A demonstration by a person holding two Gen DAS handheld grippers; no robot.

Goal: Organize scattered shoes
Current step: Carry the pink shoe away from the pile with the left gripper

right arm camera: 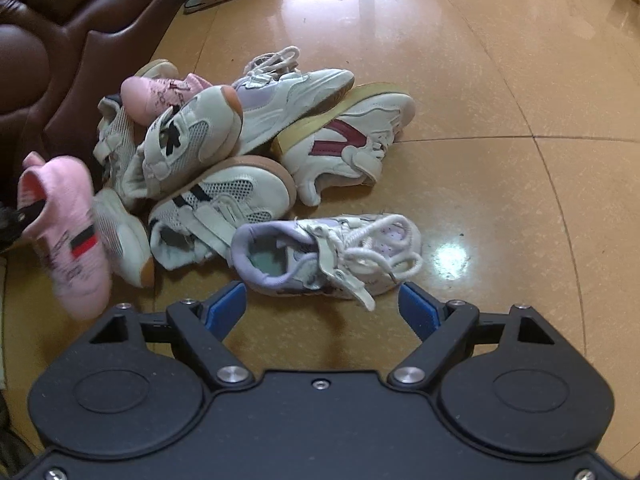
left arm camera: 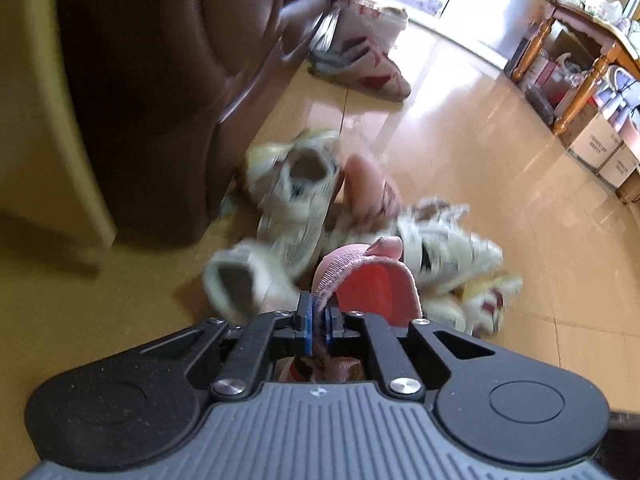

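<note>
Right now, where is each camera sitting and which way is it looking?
Left wrist view: sits on the left gripper, looking down across the floor past the brown sofa; its own gripper shows, shut on the pink shoe.
Right wrist view: sits on the right gripper, looking down at the shoe pile; its open gripper hangs over the lilac laced sneaker.
Shared: both see the pink shoe, the pile, the sofa and the patterned slippers.
</note>
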